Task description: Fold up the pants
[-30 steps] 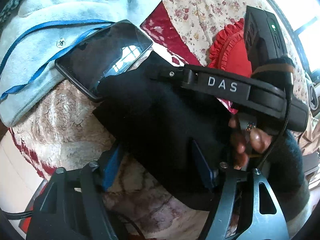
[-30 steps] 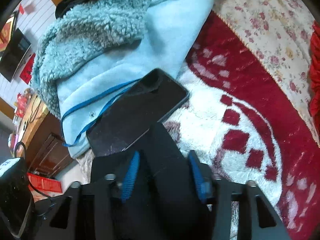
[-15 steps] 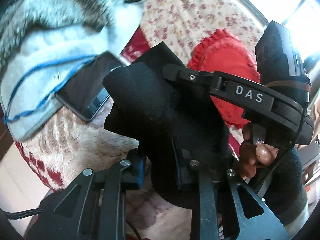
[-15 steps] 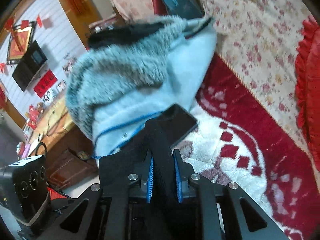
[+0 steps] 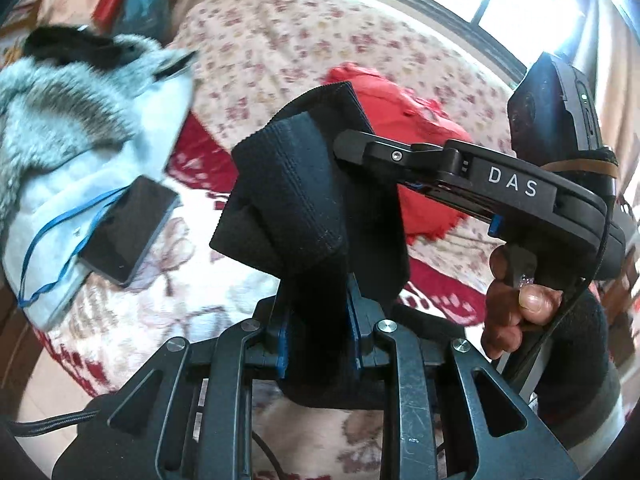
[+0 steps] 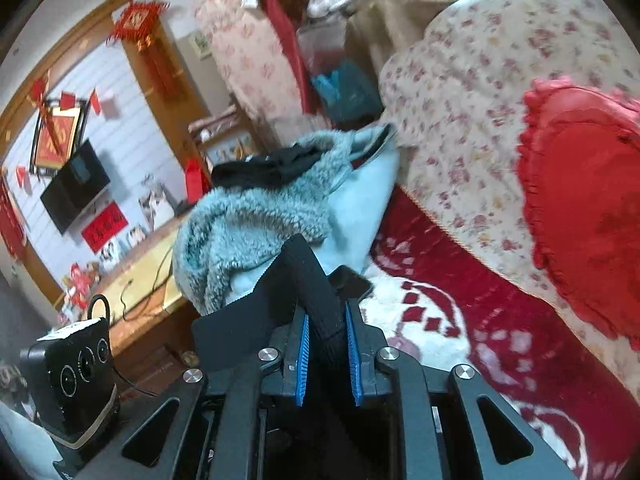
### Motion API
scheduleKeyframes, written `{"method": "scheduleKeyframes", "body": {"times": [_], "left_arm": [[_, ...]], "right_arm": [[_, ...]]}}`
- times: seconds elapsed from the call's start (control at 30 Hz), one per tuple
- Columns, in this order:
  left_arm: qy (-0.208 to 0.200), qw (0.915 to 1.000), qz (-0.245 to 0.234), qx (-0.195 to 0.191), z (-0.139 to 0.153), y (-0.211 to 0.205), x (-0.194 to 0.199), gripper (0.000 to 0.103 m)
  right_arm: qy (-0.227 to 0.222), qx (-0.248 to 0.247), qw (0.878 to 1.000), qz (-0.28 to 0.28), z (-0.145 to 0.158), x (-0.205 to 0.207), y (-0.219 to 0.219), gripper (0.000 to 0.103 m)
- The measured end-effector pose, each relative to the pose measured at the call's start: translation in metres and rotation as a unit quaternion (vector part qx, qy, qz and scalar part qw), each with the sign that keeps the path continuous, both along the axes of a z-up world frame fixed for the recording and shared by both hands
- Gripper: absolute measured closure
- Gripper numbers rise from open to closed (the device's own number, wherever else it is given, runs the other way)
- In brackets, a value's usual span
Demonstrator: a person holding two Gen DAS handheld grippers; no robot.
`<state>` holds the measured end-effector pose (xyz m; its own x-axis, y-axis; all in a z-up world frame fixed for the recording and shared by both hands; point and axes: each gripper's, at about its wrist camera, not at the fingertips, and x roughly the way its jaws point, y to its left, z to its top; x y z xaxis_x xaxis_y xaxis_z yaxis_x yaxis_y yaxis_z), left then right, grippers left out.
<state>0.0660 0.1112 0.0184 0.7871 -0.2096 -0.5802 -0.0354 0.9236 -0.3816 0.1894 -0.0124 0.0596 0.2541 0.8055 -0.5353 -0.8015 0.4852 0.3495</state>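
1. While pinching the black pants at two points along a ribbed edge, holding them bunched and hanging above the patterned blanket, not lying flat. Judging by that, only getting started: picking up and finding the ends, with no fold made yet.
2. Needing next, most likely: drawing the two holds apart to stretch that edge straight, then laying the cloth flat on a bare stretch of blanket. Steering clear of the fluffy jacket and the phone lying against it.
3. Showing in the right wrist view only: the red cushion whole, and a television on the far wall. Nearly hiding the phone behind the cloth.
4. Showing in the left wrist view only: the right gripper from the side, biting into the far fold, with a hand squeezing its trigger.
5. Left gripper: jaws having just been closing, now clamping a thick roll of pants between the blue pads. Right gripper: likewise having just been closing, now nipping a narrower ridge of the same cloth.
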Motion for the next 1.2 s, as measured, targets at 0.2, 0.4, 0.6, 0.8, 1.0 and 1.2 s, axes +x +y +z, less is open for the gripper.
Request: {"method": "scheduleKeyframes", "body": {"times": [0.2, 0.4, 0.6, 0.8, 1.0, 1.2], "left_arm": [[0.000, 0.9995, -0.030, 0.014, 0.005, -0.031, 0.005, 0.082], [-0.010, 0.9982, -0.046, 0.038, 0.015, -0.056, -0.002, 0.082], [-0.018, 0.9971, -0.053, 0.051, 0.024, -0.068, -0.012, 0.082], [-0.005, 0.9946, -0.087, 0.057, 0.012, -0.092, -0.014, 0.082], [0.028, 0.9873, -0.141, 0.068, -0.019, -0.134, -0.009, 0.082], [0.052, 0.9729, -0.201, 0.101, -0.044, -0.168, -0.015, 0.082]], "right_arm": [[0.010, 0.018, 0.999, -0.038, 0.002, -0.001, -0.050, 0.088], [0.007, 0.033, 0.998, -0.052, 0.010, -0.005, -0.076, 0.088], [-0.013, 0.036, 0.998, -0.041, 0.022, -0.010, -0.078, 0.088], [-0.004, 0.045, 0.997, -0.068, 0.011, -0.015, -0.119, 0.088], [0.030, 0.037, 0.990, -0.132, -0.023, -0.020, -0.185, 0.088], [0.082, 0.017, 0.976, -0.204, -0.071, -0.036, -0.252, 0.088]]}}
